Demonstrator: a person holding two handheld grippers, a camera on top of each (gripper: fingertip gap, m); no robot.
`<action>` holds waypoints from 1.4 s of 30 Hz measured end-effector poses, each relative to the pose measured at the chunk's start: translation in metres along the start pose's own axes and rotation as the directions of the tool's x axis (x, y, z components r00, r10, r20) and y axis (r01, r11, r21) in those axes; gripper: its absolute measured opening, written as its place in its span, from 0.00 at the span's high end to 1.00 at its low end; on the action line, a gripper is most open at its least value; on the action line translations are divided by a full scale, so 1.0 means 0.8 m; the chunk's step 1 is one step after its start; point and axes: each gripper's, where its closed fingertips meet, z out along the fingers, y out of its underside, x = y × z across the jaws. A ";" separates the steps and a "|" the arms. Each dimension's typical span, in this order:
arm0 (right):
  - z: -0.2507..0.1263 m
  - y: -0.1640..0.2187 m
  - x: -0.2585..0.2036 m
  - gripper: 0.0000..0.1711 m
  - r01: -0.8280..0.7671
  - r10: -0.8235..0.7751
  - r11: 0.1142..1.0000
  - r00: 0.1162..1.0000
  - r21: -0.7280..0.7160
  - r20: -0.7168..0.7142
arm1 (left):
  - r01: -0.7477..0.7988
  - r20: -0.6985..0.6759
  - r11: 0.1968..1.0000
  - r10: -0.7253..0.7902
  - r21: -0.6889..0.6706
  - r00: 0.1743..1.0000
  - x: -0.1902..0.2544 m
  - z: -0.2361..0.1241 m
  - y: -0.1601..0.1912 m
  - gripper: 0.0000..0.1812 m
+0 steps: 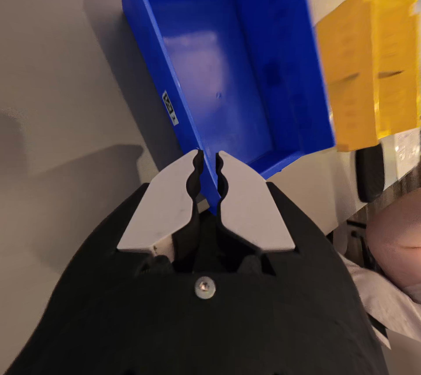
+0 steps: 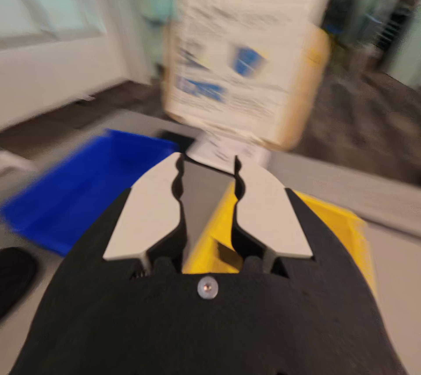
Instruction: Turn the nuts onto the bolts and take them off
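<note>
Gripping the thin side wall of a blue bin [image 1: 227,67], the left hand-held gripper [image 1: 209,156] has its two grey fingers [image 1: 168,200] nearly together, one finger outside the wall and one inside it. The left wrist view shows the inside of this blue bin, and its floor looks bare, with only a pale reflection on it. A small black and white sticker [image 1: 170,107] sits on the outer side of the gripped wall. Just beside the blue bin, on its right, stands a yellow bin [image 1: 369,63], somewhat blurred. Both bins are seen against a grey table [image 1: 57,67]. At the right edge a dark rounded object [image 1: 370,172] lies near the table border, and below it a part of a person [image 1: 396,238] with light cloth is visible.

The right wrist view is strongly blurred. The right hand-held gripper [image 2: 209,160] is open with a clear gap between its fingers [image 2: 150,211] and holds nothing. It hangs over the near part of the yellow bin [image 2: 211,238], and the grey table [image 2: 198,188] shows through the gap. The blue bin [image 2: 86,181] lies to the left on the table. Behind the table stands a large pale carton [image 2: 246,56] with blue marks, on a dark floor [image 2: 364,113].

Nuts and bolts I cannot find in either view.
</note>
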 end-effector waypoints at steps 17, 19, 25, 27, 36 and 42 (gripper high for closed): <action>0.188 0.281 -0.147 0.95 -0.105 0.178 0.309 0.983 -0.945 -0.051 | 0.053 -0.087 0.833 -0.005 0.551 0.996 0.012 -0.168 -0.014 0.92; 0.183 0.278 -0.146 0.95 -0.129 0.220 0.256 0.973 -0.958 -0.072 | 0.042 -0.086 0.807 0.012 0.589 0.996 0.020 -0.182 -0.014 0.92; 0.150 0.207 -0.102 0.95 -0.032 0.212 0.226 0.977 -0.974 0.017 | 0.073 -0.153 0.630 0.073 0.773 0.986 0.029 -0.255 -0.007 0.87; 0.131 0.160 -0.071 0.95 -0.003 0.191 0.279 0.980 -0.960 0.052 | 0.101 -0.157 0.557 0.054 0.824 0.986 0.021 -0.278 -0.002 0.86; -0.108 -0.037 0.220 0.96 -0.240 0.140 0.530 0.971 -0.813 -0.195 | -0.170 -0.250 0.729 0.430 0.663 0.867 0.188 -0.201 -0.016 0.73; -0.326 0.007 0.414 0.95 -0.551 0.167 0.530 0.813 -0.644 -0.558 | -0.544 -0.279 0.785 0.616 0.297 0.737 0.378 0.038 0.000 0.66</action>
